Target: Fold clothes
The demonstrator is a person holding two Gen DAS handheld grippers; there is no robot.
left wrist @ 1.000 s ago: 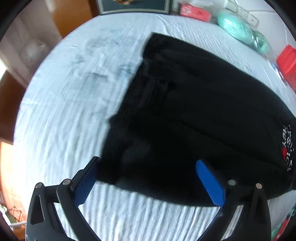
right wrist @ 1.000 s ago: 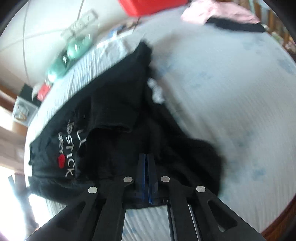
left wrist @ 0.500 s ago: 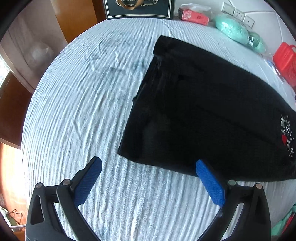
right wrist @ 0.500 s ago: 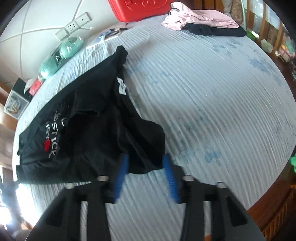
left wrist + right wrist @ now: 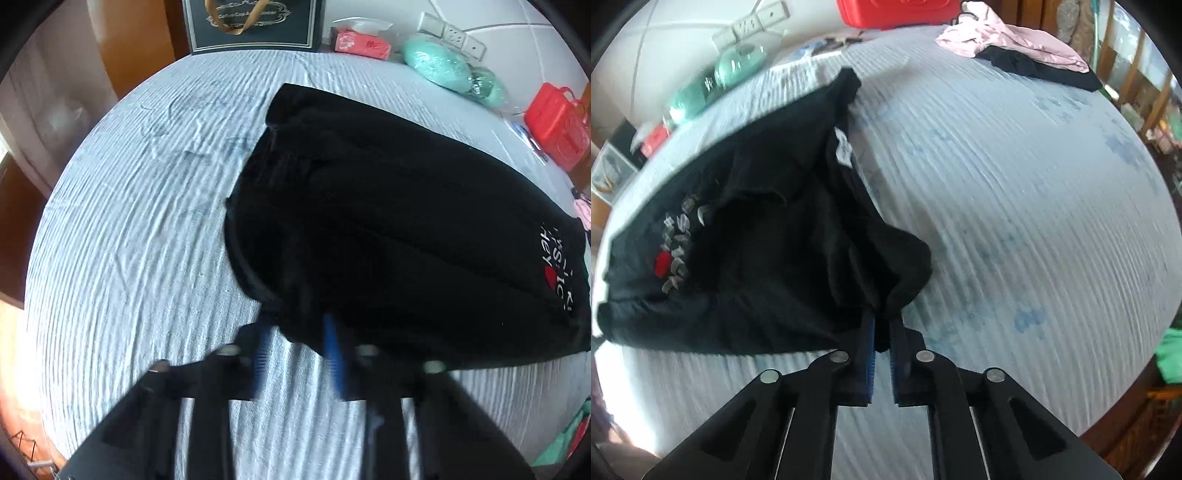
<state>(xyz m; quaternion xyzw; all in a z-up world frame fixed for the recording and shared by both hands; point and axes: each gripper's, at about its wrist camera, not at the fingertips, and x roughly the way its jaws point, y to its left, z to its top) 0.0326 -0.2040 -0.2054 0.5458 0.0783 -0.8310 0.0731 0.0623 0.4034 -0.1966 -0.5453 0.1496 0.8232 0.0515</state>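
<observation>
Fingers of the left gripper point(image 5: 299, 350), blue-padded, are seen closing on the near corner of the black garment point(image 5: 388, 229); a fold of its hem is caught between the pads, though the fingers are blurred and the exact contact cannot be judged finely. Fingers of the right gripper point(image 5: 882, 350) are drawn almost together, and a bunched corner of the same garment point(image 5: 768, 236) is pinched between their blue pads, the cloth rising in a small hump just beyond the tips.

Black garment: laid across a bed point(image 5: 129, 258), spread broadly and partly doubled over itself. White lettering with a red heart point(image 5: 663, 264) is carried near one end. A white label point(image 5: 844, 149) is exposed at the inner edge in the right wrist view. The near edge is held at two corners, one by each gripper; the remainder is rested on the sheet, extending away from the fingers toward the far side of the bed.

Bed: covered by a pale blue, ribbed sheet with faint blue markings.

Surrounding items, far edge: a dark gift box point(image 5: 255, 24) with gold ornament; a red packet point(image 5: 362, 42); mint-green wrapped bundles point(image 5: 436, 64); a red plastic case point(image 5: 557, 123); a white power strip point(image 5: 452, 35) against the pale headboard.

Far corner, right wrist view: a pink garment point(image 5: 1012, 46) heaped upon a second black garment point(image 5: 1041, 70), well apart from the piece being handled.
</observation>
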